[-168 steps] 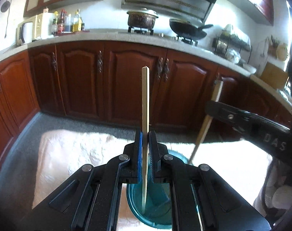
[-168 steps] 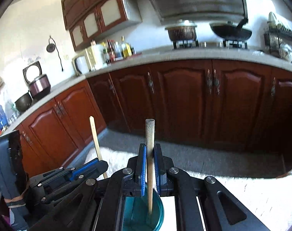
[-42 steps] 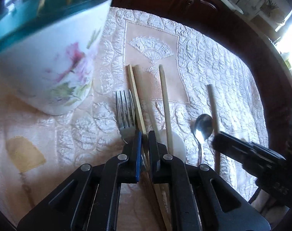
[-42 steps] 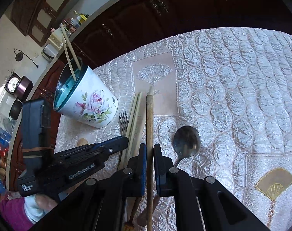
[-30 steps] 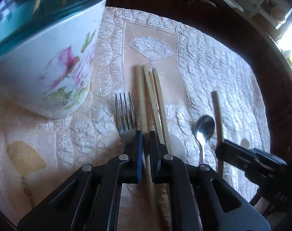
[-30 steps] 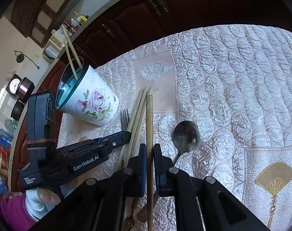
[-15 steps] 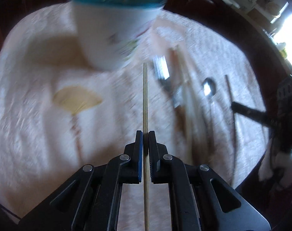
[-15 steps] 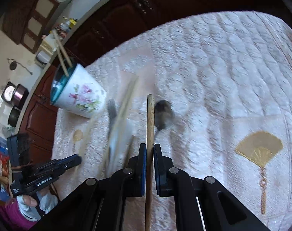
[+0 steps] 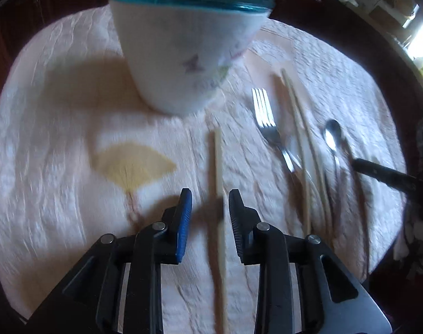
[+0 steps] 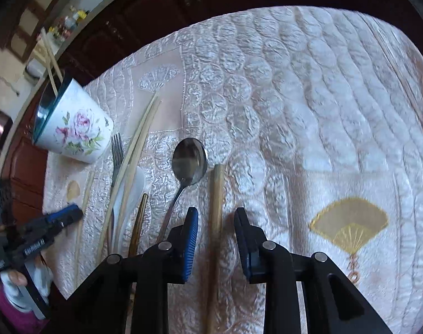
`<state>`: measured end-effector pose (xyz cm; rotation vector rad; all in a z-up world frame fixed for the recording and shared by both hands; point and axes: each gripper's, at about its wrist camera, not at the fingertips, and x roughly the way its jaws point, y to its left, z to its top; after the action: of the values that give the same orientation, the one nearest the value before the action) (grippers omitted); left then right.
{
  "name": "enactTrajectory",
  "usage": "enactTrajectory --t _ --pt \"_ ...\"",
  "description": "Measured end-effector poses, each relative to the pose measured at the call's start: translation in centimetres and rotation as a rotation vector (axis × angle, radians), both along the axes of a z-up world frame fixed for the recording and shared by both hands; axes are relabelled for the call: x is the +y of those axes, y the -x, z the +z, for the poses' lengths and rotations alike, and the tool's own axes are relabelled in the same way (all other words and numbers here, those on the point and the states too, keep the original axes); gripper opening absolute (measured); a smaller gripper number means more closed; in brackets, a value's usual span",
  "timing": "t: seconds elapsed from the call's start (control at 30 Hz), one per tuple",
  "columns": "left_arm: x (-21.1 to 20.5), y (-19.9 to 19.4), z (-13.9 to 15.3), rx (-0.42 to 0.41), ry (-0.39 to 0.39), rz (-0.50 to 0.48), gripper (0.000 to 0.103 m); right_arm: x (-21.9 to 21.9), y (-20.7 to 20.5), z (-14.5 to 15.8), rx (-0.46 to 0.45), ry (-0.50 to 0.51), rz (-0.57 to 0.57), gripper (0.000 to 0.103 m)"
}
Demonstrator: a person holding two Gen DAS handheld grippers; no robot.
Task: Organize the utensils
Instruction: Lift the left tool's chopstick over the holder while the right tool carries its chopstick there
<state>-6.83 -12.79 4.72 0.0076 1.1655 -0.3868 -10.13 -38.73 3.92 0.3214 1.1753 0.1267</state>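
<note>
Right, both sticks are down on the quilted cloth [image 10: 309, 83] over the worktop, and my jaws are spreading off them as I speak. My left tool [image 9: 210, 217] is opening: the thin chopstick [image 9: 218, 172] lies flat between its jaws, pads no longer pressing it, tip pointing ahead toward the flowered cup [image 9: 183, 64] just beyond. My right tool [image 10: 215, 232] is opening too, with the thicker wooden stick [image 10: 215, 208] lying loose between its jaws, and the spoon [image 10: 189, 161] just off to its left. Further left of that sit a pair of chopsticks [image 10: 136, 150] and the fork [image 10: 117, 150]. I read this as a letting-go step, each stick parted out to its own side. Next I'd lift both tools straight clear without nudging the sticks, then pick the next piece; the spoon looks nearest for my right.
</note>
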Motion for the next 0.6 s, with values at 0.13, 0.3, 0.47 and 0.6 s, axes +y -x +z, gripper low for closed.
enactTrajectory --t 0.13,0.3,0.47,0.6 --pt "-1.3 -1.1 -0.5 -0.011 -0.057 -0.032 0.026 0.7 -0.9 -0.6 -0.007 0.03 0.03 0.015" --pt "-2.0 -1.0 -0.8 -0.022 -0.095 -0.061 0.006 0.7 -0.6 -0.3 -0.052 0.009 0.012 0.007" --pt "-0.3 -0.2 1.2 -0.028 -0.015 -0.042 0.004 0.0 0.8 3.0 -0.143 -0.041 0.025 0.007" --pt "2.1 1.3 4.9 -0.083 0.101 -0.035 0.004 0.4 1.7 6.3 -0.22 -0.095 0.045 0.007"
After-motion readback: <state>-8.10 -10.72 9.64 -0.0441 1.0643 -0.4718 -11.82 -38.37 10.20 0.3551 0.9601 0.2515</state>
